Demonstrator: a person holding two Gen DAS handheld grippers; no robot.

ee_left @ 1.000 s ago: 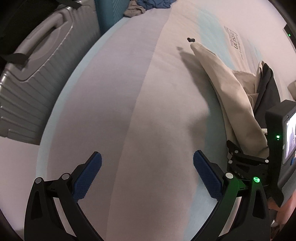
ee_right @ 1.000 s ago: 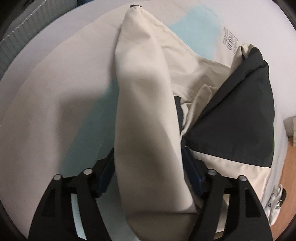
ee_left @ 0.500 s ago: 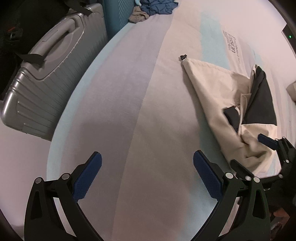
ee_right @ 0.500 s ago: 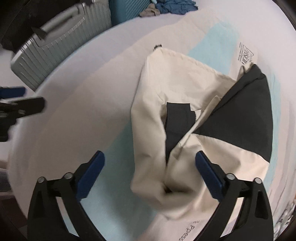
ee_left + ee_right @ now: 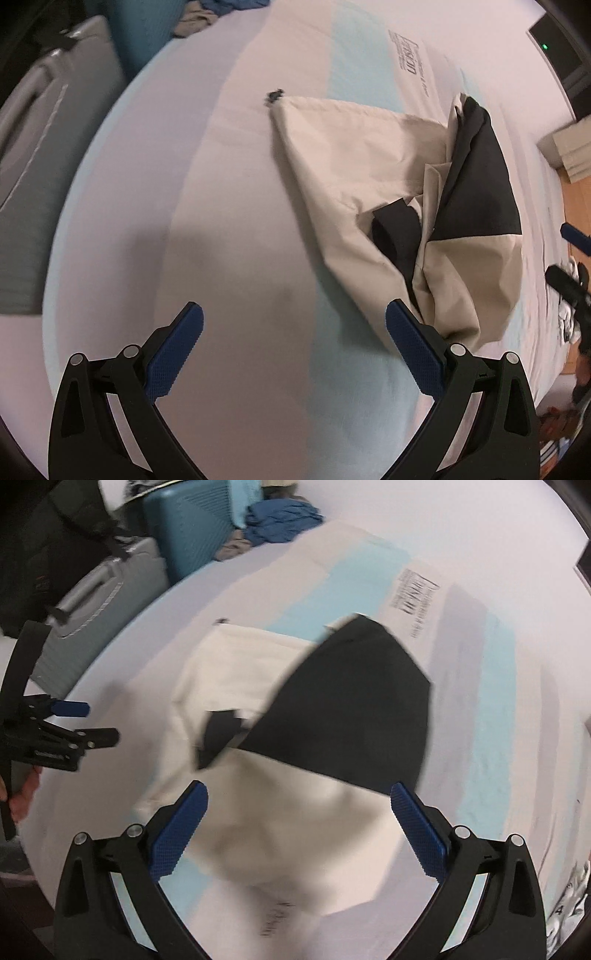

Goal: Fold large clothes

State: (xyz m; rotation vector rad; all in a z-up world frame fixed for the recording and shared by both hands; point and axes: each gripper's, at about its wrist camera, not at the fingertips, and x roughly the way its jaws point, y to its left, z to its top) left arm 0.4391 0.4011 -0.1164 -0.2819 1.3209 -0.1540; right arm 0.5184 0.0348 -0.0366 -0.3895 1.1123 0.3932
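The cream and black garment (image 5: 369,177) lies in a loose, crumpled heap on the bed (image 5: 221,221), whose sheet is pale with light blue bands and some printed lettering. The left tongs (image 5: 294,345) hang above bare sheet with both blue pads spread wide and nothing between them; the garment sits ahead of them and off to their right, its nearest cream fold just beyond the right pad. The right tongs (image 5: 299,821) stand fully apart too, gripping nothing, and the garment (image 5: 332,716) lies below and ahead of them (its black panel toward their right pad, the cream cloth spreading under the gap and to the left). In the right wrist view the left tongs (image 5: 85,722) show at the far left edge, well apart from the garment. Beyond the bed's far edge stand a grey suitcase (image 5: 99,602) and a teal suitcase (image 5: 192,528), with blue clothing (image 5: 284,518) bunched beside them.
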